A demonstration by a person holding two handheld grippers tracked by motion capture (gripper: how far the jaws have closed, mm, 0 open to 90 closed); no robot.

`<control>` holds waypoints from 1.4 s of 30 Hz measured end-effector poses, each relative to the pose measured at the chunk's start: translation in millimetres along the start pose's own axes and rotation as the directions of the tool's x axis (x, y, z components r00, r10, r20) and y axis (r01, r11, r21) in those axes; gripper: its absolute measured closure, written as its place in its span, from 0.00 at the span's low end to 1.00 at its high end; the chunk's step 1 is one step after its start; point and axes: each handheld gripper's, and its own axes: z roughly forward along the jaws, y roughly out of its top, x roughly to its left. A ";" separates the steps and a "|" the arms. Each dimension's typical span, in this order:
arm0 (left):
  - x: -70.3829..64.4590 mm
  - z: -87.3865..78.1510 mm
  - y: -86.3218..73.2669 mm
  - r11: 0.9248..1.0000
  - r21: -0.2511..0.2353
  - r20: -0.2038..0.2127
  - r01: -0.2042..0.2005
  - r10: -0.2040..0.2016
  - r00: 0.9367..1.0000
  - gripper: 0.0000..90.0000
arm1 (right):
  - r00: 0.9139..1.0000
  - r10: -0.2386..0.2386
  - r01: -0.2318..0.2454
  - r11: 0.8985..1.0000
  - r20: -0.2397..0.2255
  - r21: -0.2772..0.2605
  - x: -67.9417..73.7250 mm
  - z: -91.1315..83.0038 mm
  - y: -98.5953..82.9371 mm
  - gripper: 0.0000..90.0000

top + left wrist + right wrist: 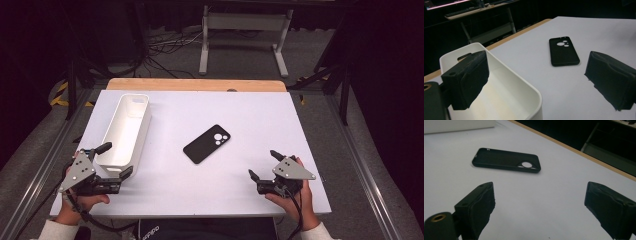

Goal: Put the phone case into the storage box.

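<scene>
Your left gripper (115, 161) rests at the table's near left corner with its jaws spread wide and empty, straddling the near end wall of the white bin (126, 131). Your right gripper (264, 164) sits at the near right, also wide open and holding nothing. The black phone case (206, 143) lies flat mid-table, back up, well apart from both. The left gripper view shows one jaw over the bin's bare interior and the case's camera cutouts (562, 44); the right gripper view shows the case's side edge (506, 160) instead, with the bin as a white strip at the top. The white table top (250, 115) has a wooden far edge; beyond it are grey floor, cables and a metal stand in a dark room.
</scene>
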 end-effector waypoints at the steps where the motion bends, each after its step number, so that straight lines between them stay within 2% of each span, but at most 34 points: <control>1: -0.6 0.6 -0.2 1.000 0.002 0.000 -0.002 0.002 1.000 0.06 | 1.000 0.002 -0.002 1.000 -0.008 0.001 -0.6 0.4 -0.3 0.12; 7: -3.1 2.6 -0.6 1.000 0.014 0.016 -0.008 0.007 1.000 0.06 | 1.000 0.012 -0.012 1.000 -0.009 0.027 -2.2 3.4 0.3 0.12; 11: -4.5 4.1 -4.3 0.999 0.039 0.020 -0.002 0.002 1.000 0.06 | 0.998 0.055 -0.053 0.998 -0.035 0.042 -8.1 9.0 3.8 0.12; 14: -5.3 3.7 -4.1 0.999 0.032 0.024 -0.003 0.002 1.000 0.06 | 0.997 0.069 -0.067 0.996 -0.034 0.062 -8.8 10.8 6.0 0.12; 18: -5.9 3.7 -4.6 0.999 0.041 0.037 -0.008 0.006 0.999 0.05 | 0.997 0.072 -0.068 0.993 -0.033 0.097 -8.3 12.9 12.1 0.11; 20: -5.4 4.2 -4.6 0.999 0.037 0.035 0.006 -0.008 0.999 0.05 | 0.996 0.075 -0.070 0.991 -0.038 0.112 -7.4 15.1 15.8 0.11; 22: -5.6 4.7 -4.7 0.999 0.033 0.038 0.002 -0.004 0.999 0.05 | 0.996 0.078 -0.072 0.989 -0.036 0.131 -7.2 18.2 19.9 0.11; 24: -5.3 4.7 -4.6 0.999 0.041 0.036 -0.010 0.008 0.999 0.05 | 0.995 0.086 -0.078 0.987 -0.054 0.138 -7.8 20.3 22.7 0.12; 27: -4.5 4.5 -4.8 0.999 0.046 0.041 -0.004 0.002 0.999 0.05 | 0.990 0.112 -0.096 0.981 -0.084 0.170 -9.6 27.4 30.6 0.13; 29: -4.3 4.8 -5.1 0.999 0.045 0.045 0.005 -0.007 0.999 0.05 | 0.986 0.133 -0.111 0.972 -0.097 0.207 -11.6 35.7 37.4 0.13; 32: -3.9 5.7 -5.4 0.999 0.041 0.052 0.018 -0.020 0.998 0.05 | 0.985 0.146 -0.119 0.959 -0.089 0.257 -14.1 46.9 46.1 0.10; 33: -3.9 5.7 -5.4 0.999 0.041 0.052 0.018 -0.020 0.998 0.05 | 0.985 0.146 -0.119 0.959 -0.089 0.257 -14.1 46.9 46.1 0.10; 35: -3.3 6.2 -5.4 0.999 0.047 0.059 0.016 -0.019 0.998 0.05 | 0.985 0.154 -0.125 0.952 -0.084 0.279 -15.3 52.4 50.0 0.10; 42: -5.2 6.8 -5.2 0.999 0.051 0.068 0.007 -0.010 0.998 0.05 | 0.980 0.184 -0.146 0.923 -0.075 0.355 -20.7 74.6 65.0 0.10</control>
